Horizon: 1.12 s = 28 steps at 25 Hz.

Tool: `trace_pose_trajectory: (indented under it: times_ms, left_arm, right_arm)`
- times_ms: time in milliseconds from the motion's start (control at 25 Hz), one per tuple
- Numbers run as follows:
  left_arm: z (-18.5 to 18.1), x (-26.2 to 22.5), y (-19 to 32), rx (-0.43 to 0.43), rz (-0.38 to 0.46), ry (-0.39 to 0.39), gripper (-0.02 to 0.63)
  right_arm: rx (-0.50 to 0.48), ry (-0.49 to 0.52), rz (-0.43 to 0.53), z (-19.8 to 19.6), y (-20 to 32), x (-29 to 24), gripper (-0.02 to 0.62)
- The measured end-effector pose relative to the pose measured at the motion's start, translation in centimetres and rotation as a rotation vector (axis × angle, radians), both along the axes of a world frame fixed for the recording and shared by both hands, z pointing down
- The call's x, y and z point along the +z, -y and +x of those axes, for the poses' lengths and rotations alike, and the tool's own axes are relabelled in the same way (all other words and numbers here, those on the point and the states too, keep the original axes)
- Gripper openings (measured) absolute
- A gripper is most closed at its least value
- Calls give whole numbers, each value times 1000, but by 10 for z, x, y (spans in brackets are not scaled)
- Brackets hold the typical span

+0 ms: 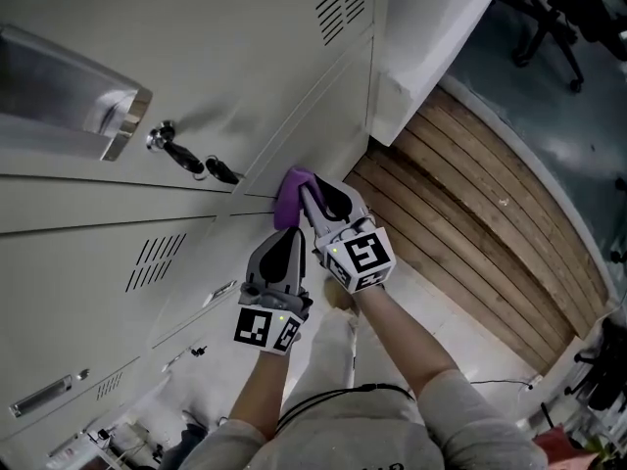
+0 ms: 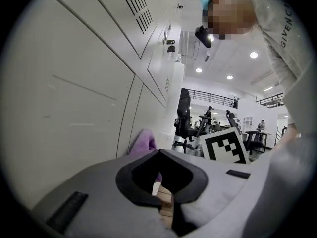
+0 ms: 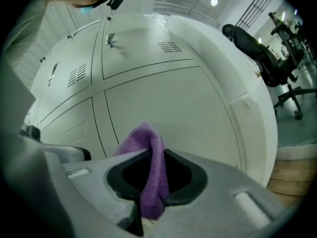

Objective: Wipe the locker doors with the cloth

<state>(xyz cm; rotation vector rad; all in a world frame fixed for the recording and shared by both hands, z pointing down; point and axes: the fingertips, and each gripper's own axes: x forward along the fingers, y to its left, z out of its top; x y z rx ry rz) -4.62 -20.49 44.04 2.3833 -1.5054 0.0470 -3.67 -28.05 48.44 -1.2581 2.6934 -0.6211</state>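
Cloth [image 3: 148, 167] (purple) is pinched in the right gripper [image 1: 312, 202], whose jaws are closed on its fold. The fold runs along the jaws and its free end passes the tips and seems to touch the locker door [image 1: 245, 57] straight ahead. Left gripper [image 1: 284, 248] is just beside and behind, jaws together, nothing btw. them. Keys [image 1: 196, 163] farther ahead-left could catch a stroke, I think.

wooden floor [image 1: 460, 213], black office chair [image 1: 549, 13]
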Motion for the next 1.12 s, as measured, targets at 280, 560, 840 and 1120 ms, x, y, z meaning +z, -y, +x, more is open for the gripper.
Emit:
trace_pose_trajectory:
  times_ms: [280,560,840,1120]
  left_arm:
    - [4,6,2,-5,-9,-2,-2]
    - [1,14,0,-30,-18,2,-2]
    - [-1,19,1,-47,-16,-7,-2]
    - [2,22,0,-43,-20,-5,-2]
  right_arm:
    - [45,-30,-42,19,29,14,57]
    - [130,-48,-87,52,66,37,57]
    - [218,-97,-95,91,111,52,53]
    - [264,-158,-89,120,144,59,48]
